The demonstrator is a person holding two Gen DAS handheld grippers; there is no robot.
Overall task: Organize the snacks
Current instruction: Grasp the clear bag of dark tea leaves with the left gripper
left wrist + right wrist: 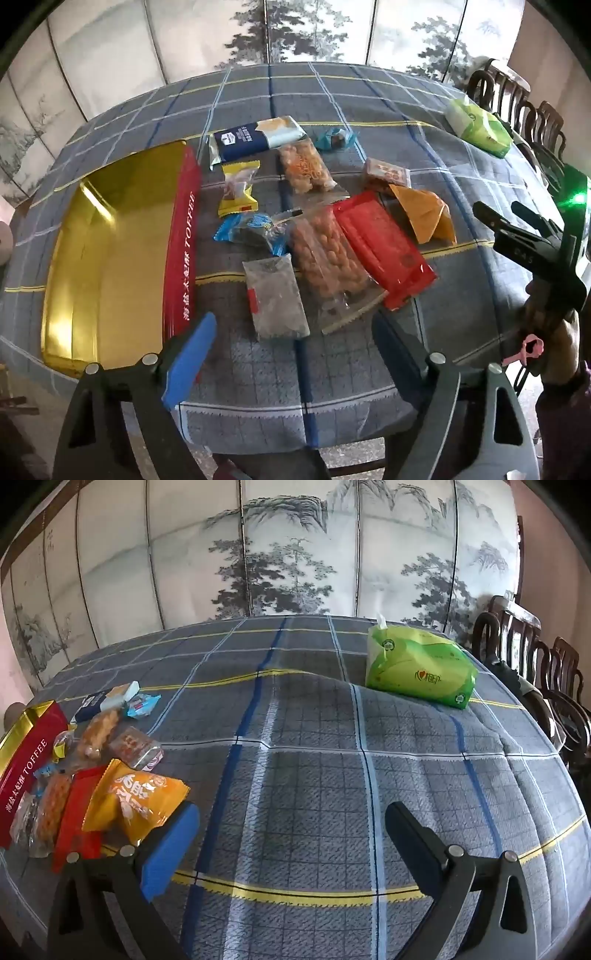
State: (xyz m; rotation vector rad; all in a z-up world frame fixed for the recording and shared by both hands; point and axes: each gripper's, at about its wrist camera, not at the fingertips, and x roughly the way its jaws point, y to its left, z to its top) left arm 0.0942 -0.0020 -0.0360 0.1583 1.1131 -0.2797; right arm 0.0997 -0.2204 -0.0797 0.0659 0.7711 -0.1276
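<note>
While hovering over desk (314,775): left gripper (295,332) fingers wide apart, holding nothing, above snack packets (325,254); right gripper (291,830) fingers likewise spread, empty; gold tin (110,258) beside snacks.

Black gripper (291,843) frames, blue pads (168,853), silver screws.

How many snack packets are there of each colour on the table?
Blue packets: 3
Yellow packet: 1
Orange packet: 1
Red packet: 1
See-through bags: 4
Total: 10
</note>
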